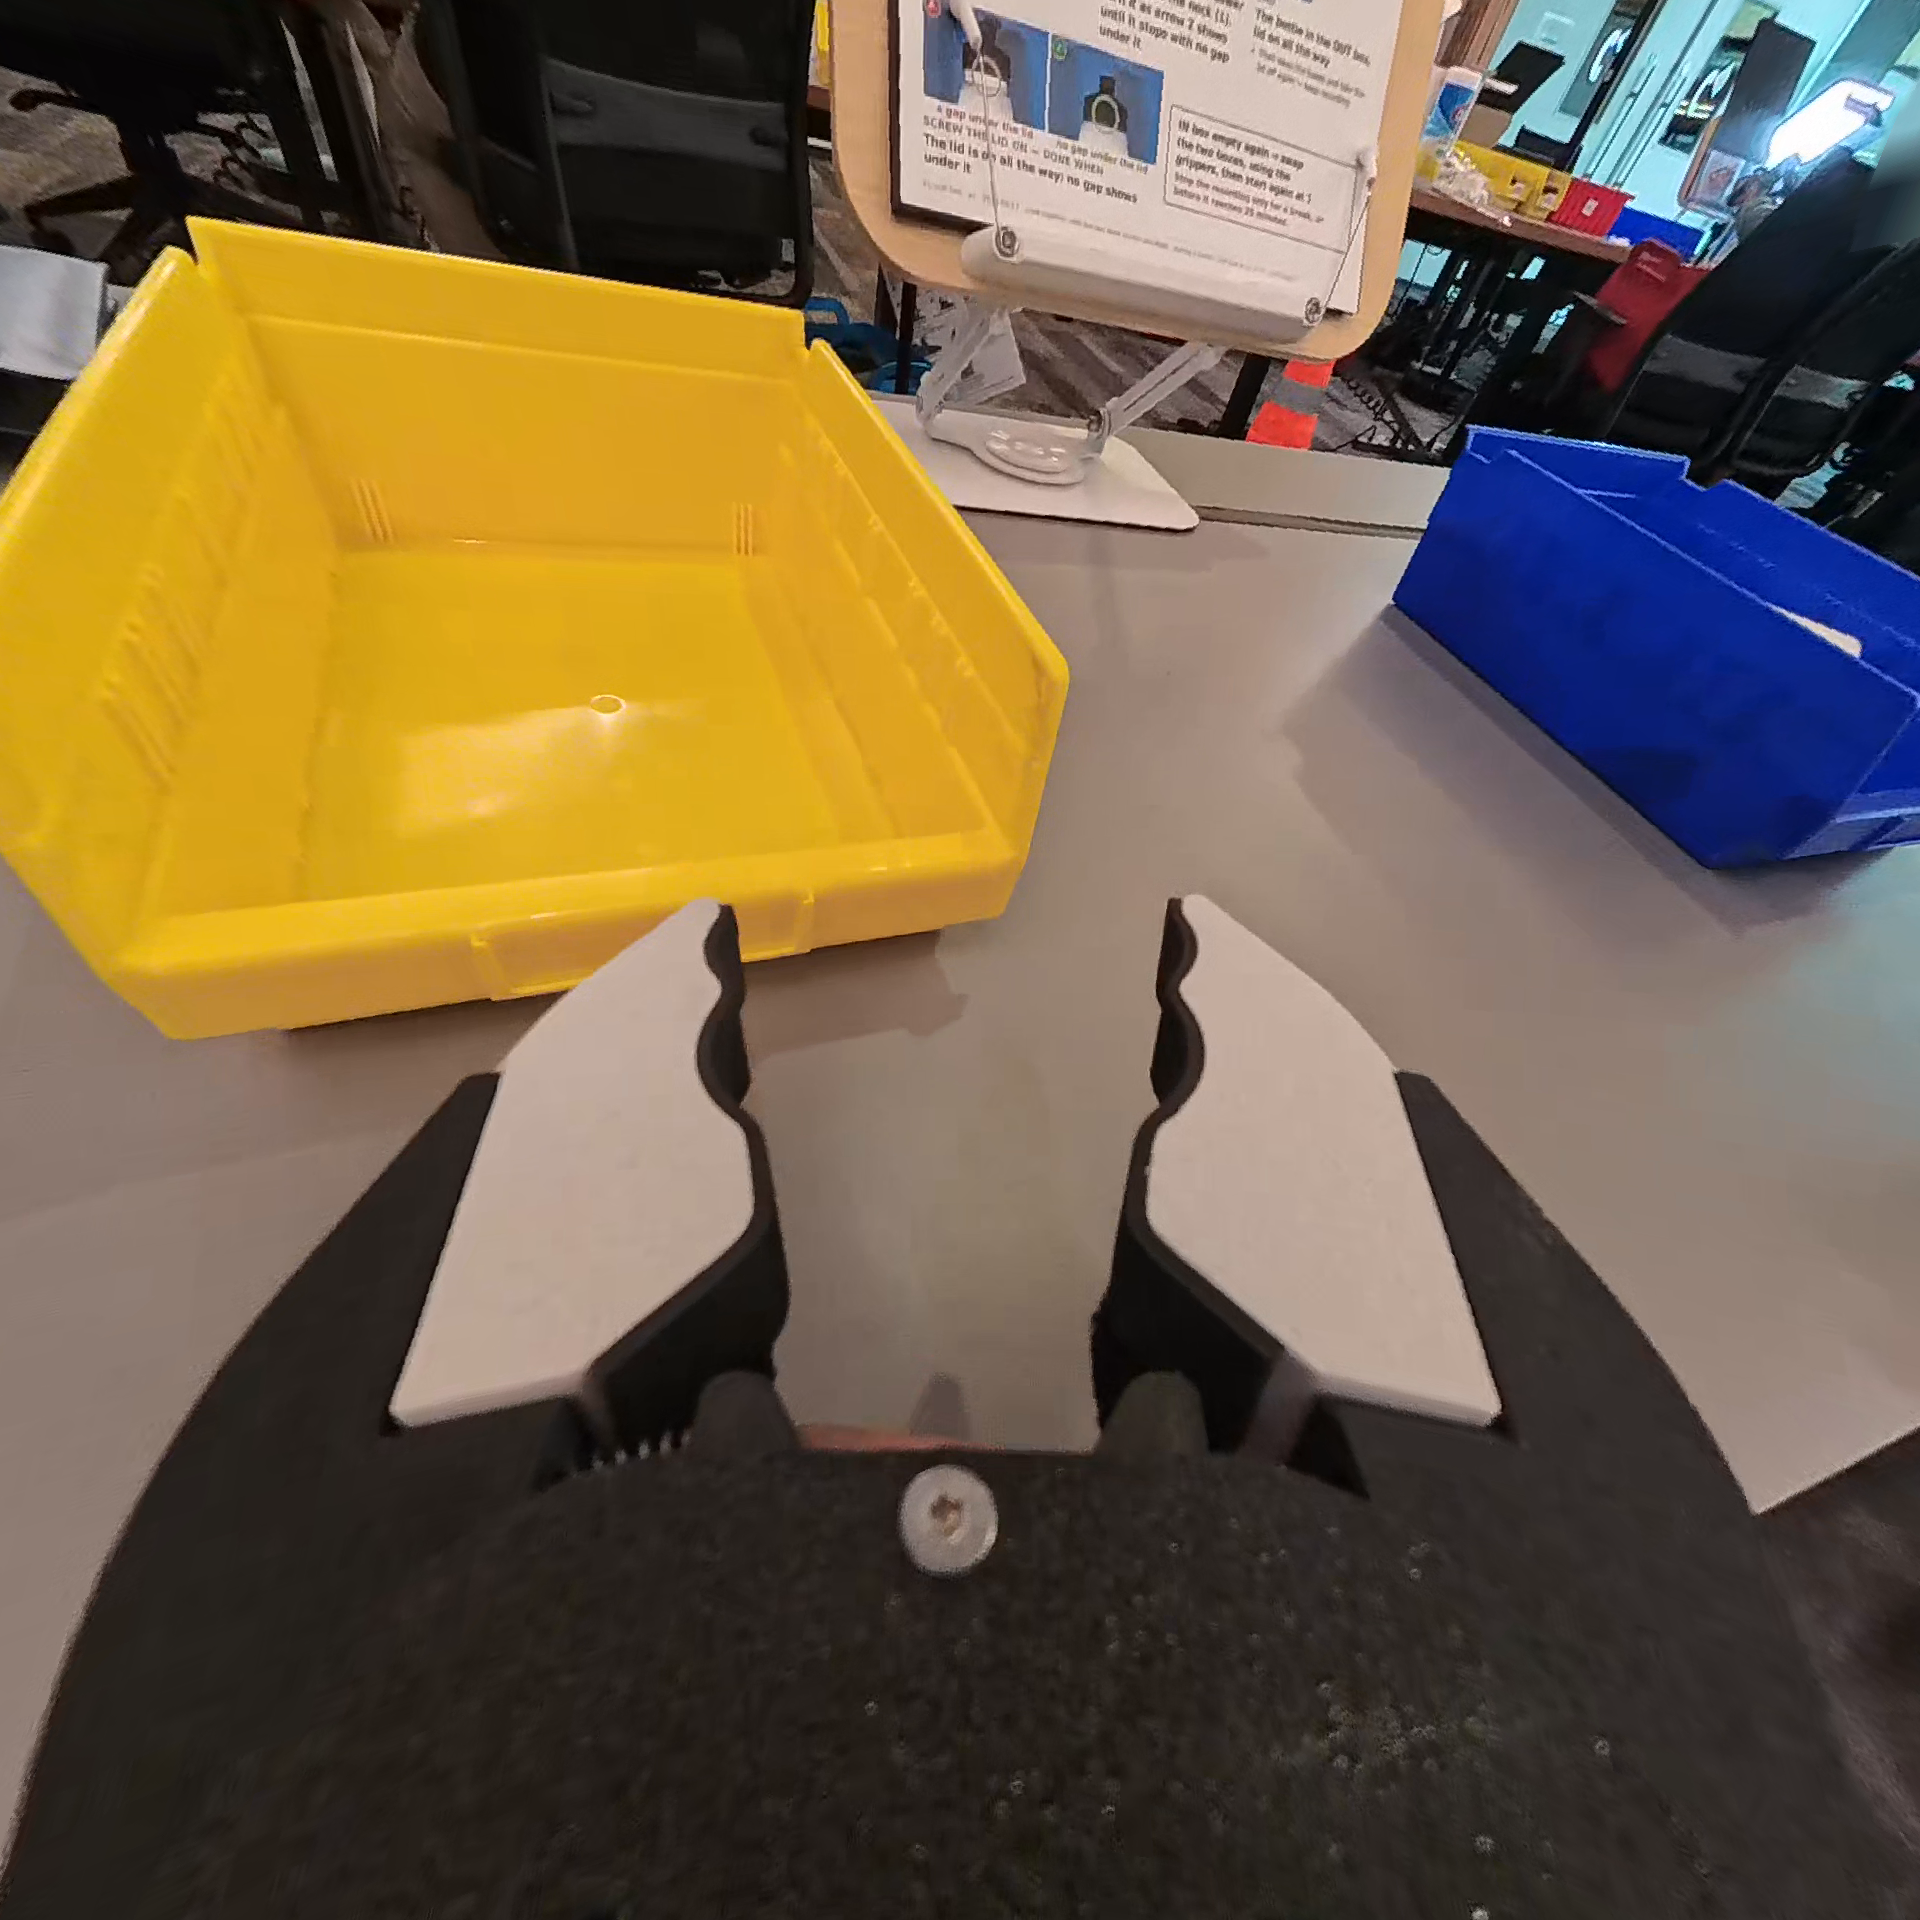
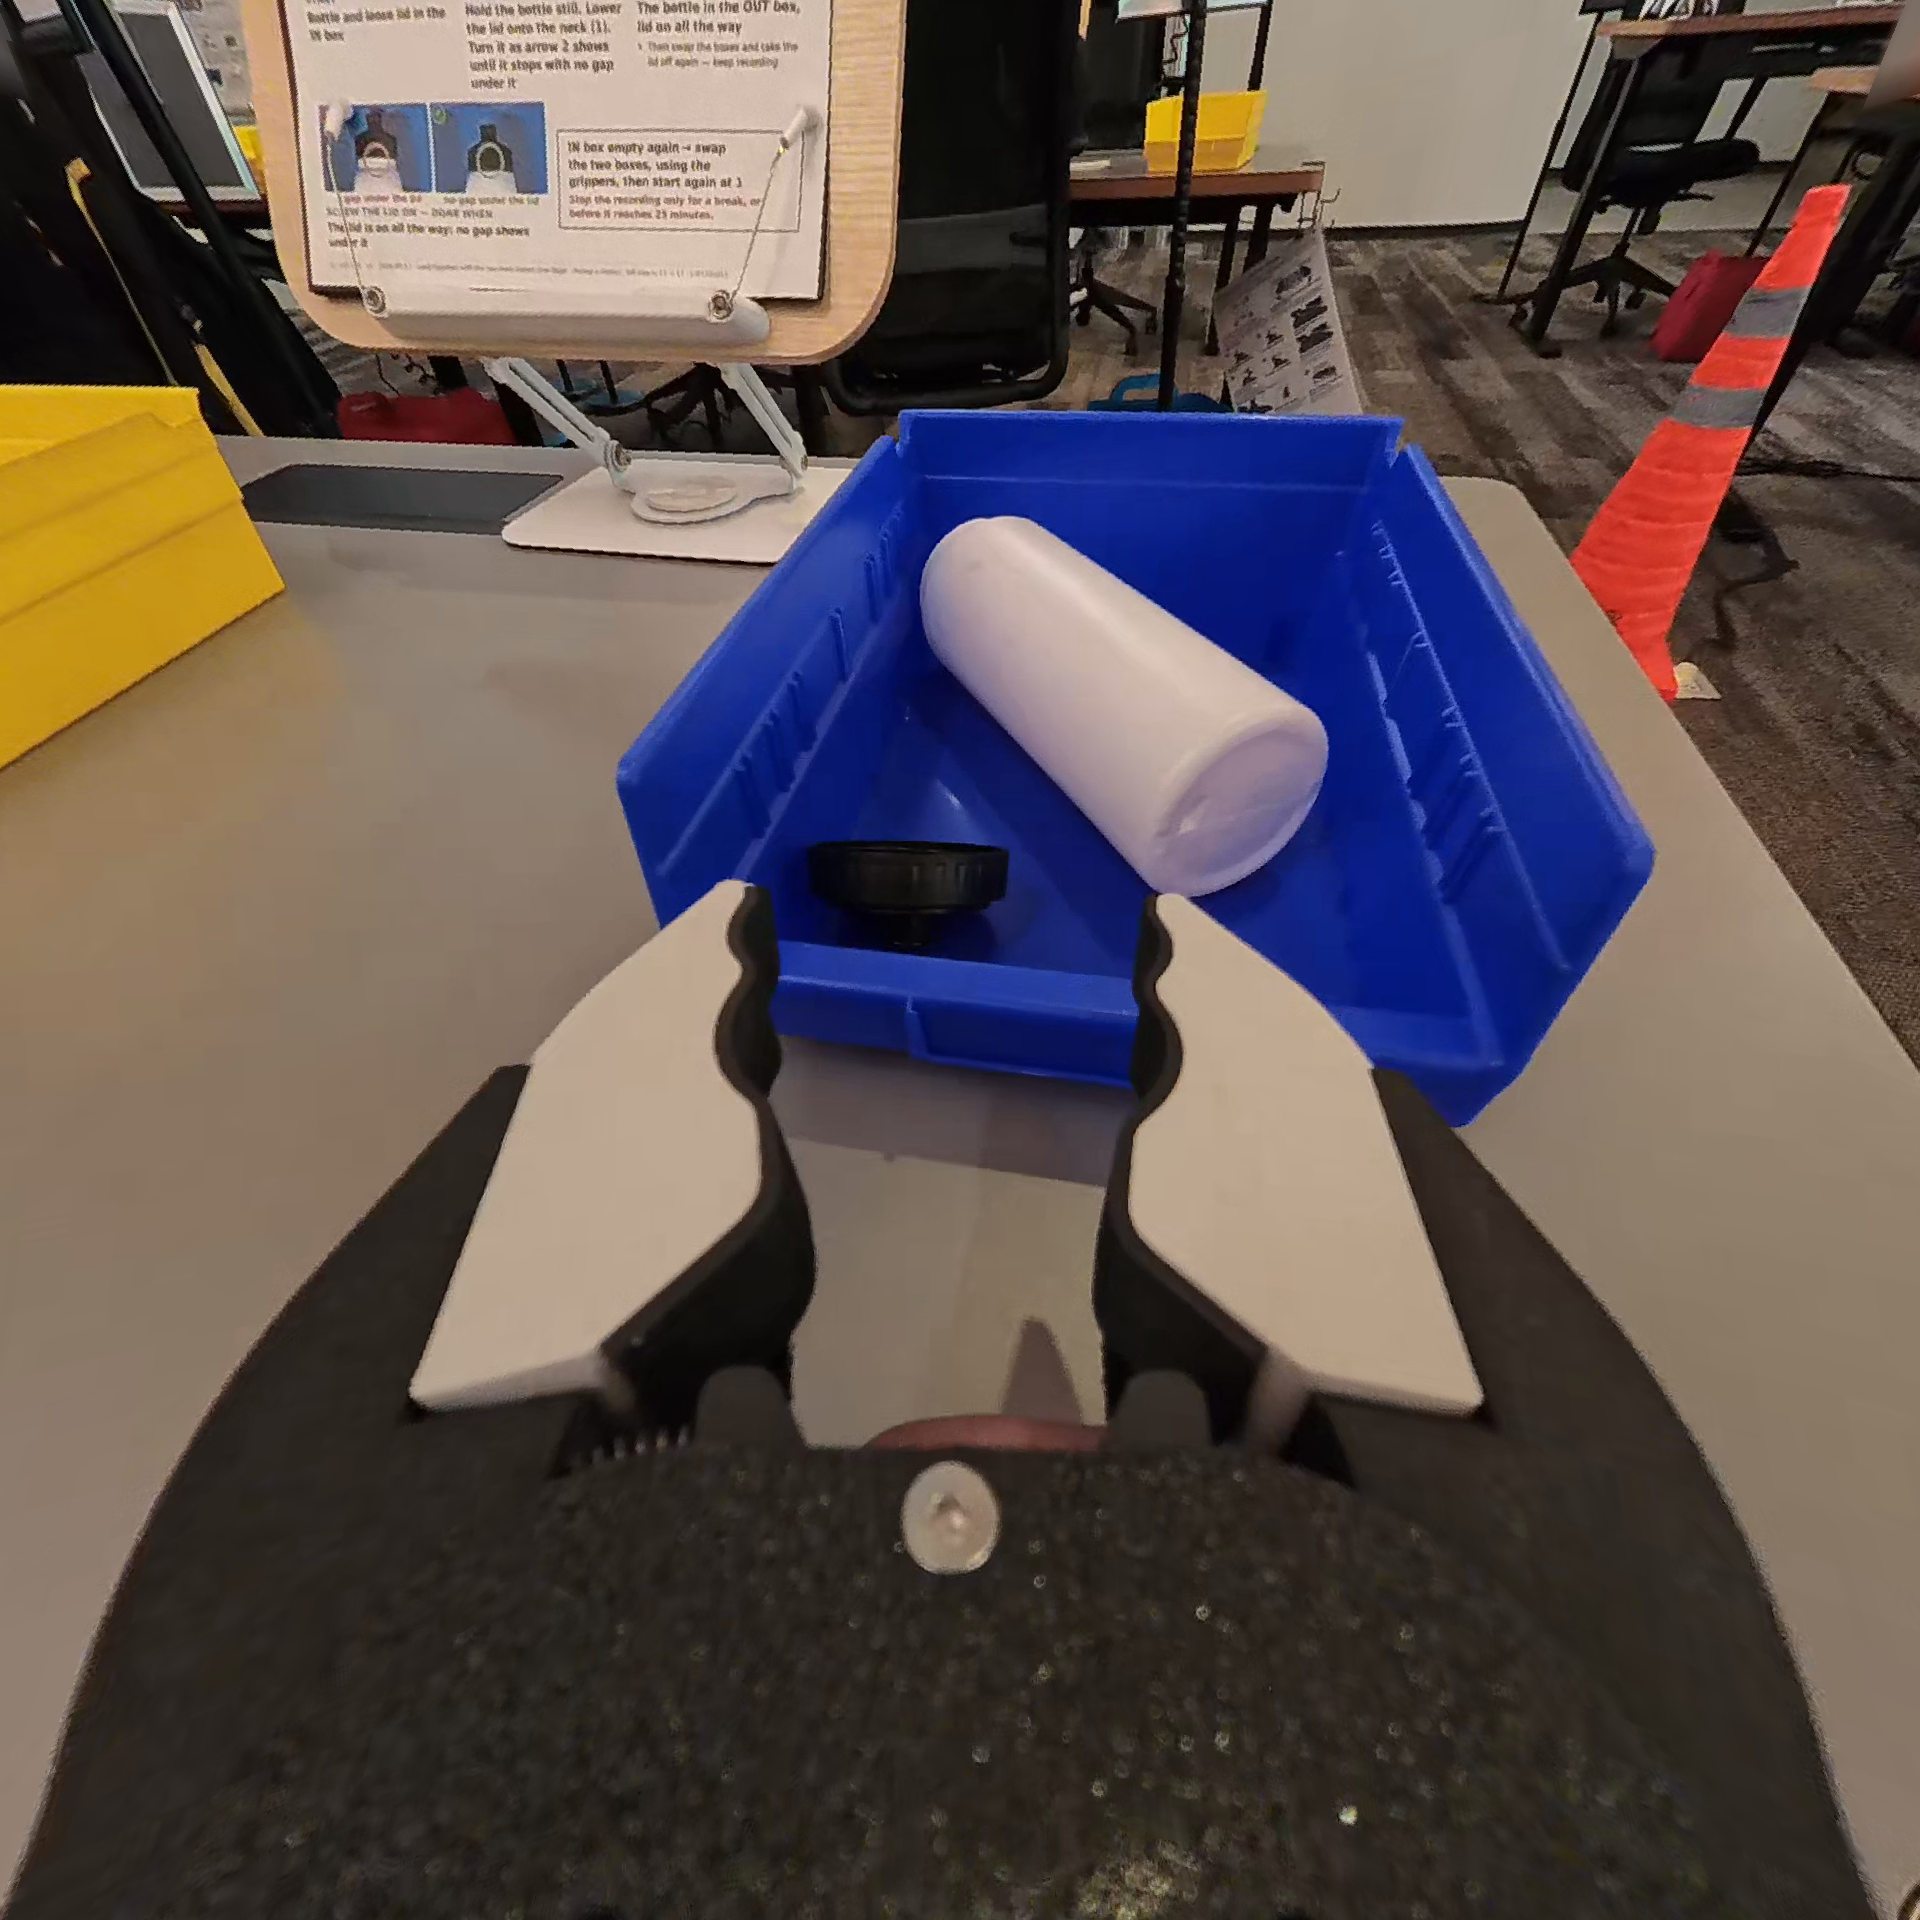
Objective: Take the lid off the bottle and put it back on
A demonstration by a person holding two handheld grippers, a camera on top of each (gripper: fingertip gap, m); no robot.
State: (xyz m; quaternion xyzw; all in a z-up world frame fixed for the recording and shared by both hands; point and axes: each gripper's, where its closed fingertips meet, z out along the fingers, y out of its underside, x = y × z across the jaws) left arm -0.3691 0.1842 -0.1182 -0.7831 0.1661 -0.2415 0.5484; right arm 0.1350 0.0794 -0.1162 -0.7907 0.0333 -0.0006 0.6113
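A white bottle lies on its side in the blue bin, base toward me, its neck hidden at the far end. A loose black lid lies in the bin's near left corner, apart from the bottle. My right gripper is open and empty, just above the bin's front wall, close to the lid. My left gripper is open and empty over the grey table, by the front right corner of the empty yellow bin. The blue bin shows at the right in the left wrist view.
A wooden stand holding an instruction sheet sits on a white base at the table's back edge, between the bins. An orange cone stands on the floor at right. Chairs and other tables stand behind.
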